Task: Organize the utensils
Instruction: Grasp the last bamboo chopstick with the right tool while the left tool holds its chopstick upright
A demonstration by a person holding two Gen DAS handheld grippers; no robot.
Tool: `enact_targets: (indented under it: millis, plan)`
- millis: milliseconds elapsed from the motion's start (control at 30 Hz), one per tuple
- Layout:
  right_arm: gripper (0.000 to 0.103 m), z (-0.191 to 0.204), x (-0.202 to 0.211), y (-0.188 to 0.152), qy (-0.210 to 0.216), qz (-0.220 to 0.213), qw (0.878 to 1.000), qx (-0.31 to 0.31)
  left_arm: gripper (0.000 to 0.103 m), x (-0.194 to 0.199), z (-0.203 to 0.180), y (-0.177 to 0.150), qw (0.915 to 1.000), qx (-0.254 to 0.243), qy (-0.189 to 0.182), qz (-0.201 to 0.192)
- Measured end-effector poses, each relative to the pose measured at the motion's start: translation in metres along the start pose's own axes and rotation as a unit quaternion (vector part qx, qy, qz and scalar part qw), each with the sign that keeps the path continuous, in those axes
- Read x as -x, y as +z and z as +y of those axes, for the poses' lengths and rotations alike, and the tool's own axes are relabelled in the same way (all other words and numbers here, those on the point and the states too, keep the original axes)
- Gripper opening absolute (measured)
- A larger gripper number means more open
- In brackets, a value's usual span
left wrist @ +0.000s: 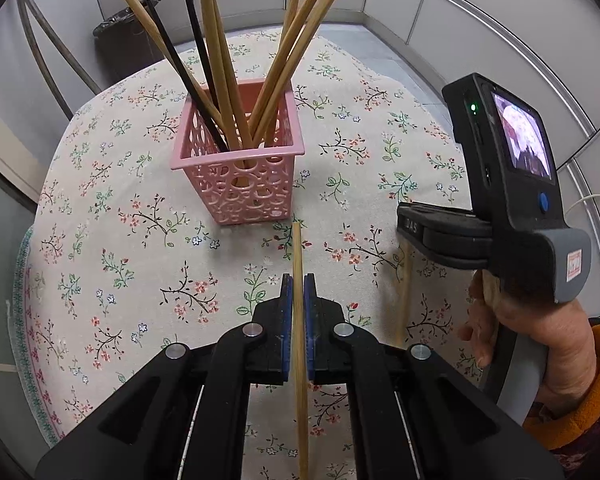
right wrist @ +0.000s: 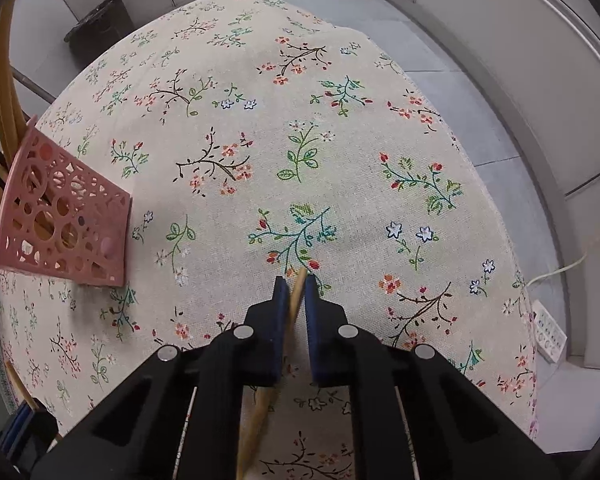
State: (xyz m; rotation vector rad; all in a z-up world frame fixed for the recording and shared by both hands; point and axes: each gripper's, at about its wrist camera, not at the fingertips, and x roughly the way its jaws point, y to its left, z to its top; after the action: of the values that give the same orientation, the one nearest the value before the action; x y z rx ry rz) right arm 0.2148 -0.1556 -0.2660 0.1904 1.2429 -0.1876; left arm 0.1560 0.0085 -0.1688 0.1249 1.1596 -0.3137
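Observation:
A pink perforated basket (left wrist: 240, 184) (right wrist: 68, 232) stands on the floral tablecloth (left wrist: 120, 240) and holds several bamboo chopsticks (left wrist: 220, 60) and black chopsticks (left wrist: 192, 32), all leaning outward. My left gripper (left wrist: 298, 280) is shut on a bamboo chopstick (left wrist: 297, 248), just in front of the basket; the chopstick's tip points toward the basket. To its right, my right gripper (right wrist: 297, 284) (left wrist: 404, 232) points down at the cloth. It is shut on a second bamboo chopstick (right wrist: 256, 420) (left wrist: 404, 288), which runs slanted between the blue pads.
A dark bin (left wrist: 128, 40) (right wrist: 100, 20) stands on the floor beyond the table's far edge. A white power strip (right wrist: 548, 332) lies on the floor at the right. A hand in an orange cuff (left wrist: 540, 340) holds the right gripper's handle.

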Motion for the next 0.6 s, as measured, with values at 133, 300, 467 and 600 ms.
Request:
enact_targets:
  millis: [133,300,467,600]
  plan:
    - [0.005,-0.003,0.002,-0.006,0.006,-0.002,1.0,0.002,0.005,0.0,-0.001,0.0,1.0,0.0,0.001,0.0]
    - [0.005,-0.013,0.008,-0.017,0.029,0.003,1.0,-0.007,0.005,0.006,0.0,0.001,0.9999,0.003,-0.01,-0.011]
    - [0.005,-0.026,0.032,-0.035,0.051,-0.012,0.999,-0.006,0.005,0.014,0.0,-0.001,0.9994,0.004,-0.026,-0.021]
    - [0.005,-0.036,0.052,-0.044,0.072,-0.022,0.997,-0.008,0.005,0.008,-0.001,-0.004,0.9995,0.003,-0.03,-0.008]
